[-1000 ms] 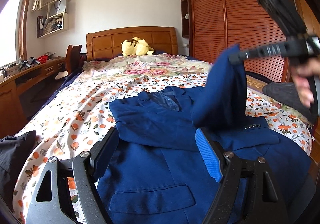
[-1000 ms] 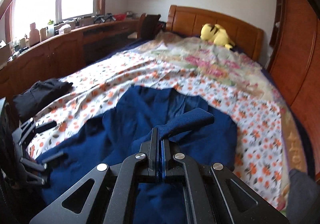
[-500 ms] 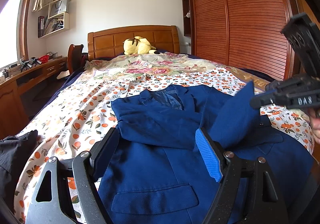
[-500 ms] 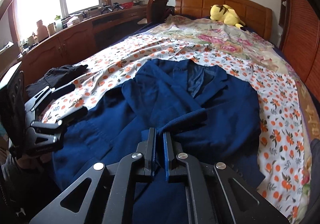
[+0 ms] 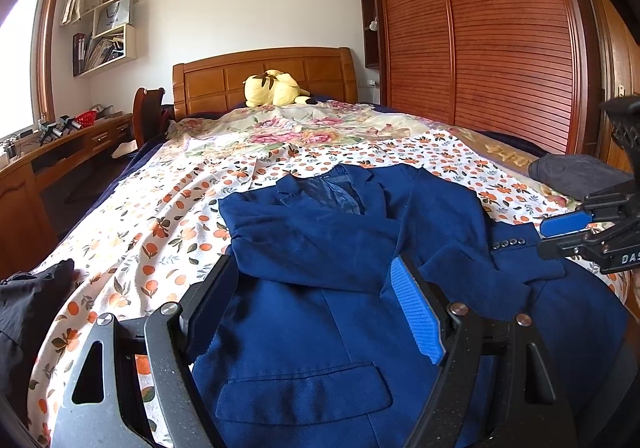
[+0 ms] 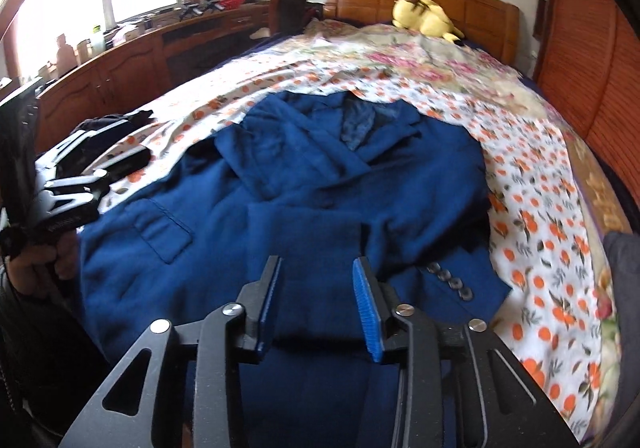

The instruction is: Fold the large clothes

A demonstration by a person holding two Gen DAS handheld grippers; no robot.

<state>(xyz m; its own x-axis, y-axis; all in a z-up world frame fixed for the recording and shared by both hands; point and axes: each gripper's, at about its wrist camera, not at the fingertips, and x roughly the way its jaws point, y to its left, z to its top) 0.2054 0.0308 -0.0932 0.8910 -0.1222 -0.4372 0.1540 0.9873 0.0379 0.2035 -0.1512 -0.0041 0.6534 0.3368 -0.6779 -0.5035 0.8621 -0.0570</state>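
Note:
A dark blue suit jacket (image 5: 320,328) (image 6: 192,208) lies front up on the flowered bedsheet (image 5: 132,232), collar toward the headboard. Both sleeves are folded in over its chest. The buttoned cuff (image 5: 510,243) (image 6: 450,282) rests near the jacket's right edge. My left gripper (image 5: 316,288) (image 6: 80,176) hovers open over the jacket's lower front, nothing between its fingers. My right gripper (image 6: 316,268) (image 5: 560,232) is low over the folded sleeve, and its jaws are opening. Blue cloth lies under the gap, and the pads are clear of it.
A yellow plush toy (image 5: 276,88) sits by the wooden headboard. A black garment (image 5: 24,308) lies at the bed's left edge and a grey one (image 5: 580,172) at its right edge. A wooden desk (image 6: 132,60) runs along the left, a slatted wardrobe (image 5: 500,48) along the right.
My right gripper came down with the lifted sleeve, laid it across the jacket and parted its jaws off the cloth. My left gripper stayed where it was, still open.

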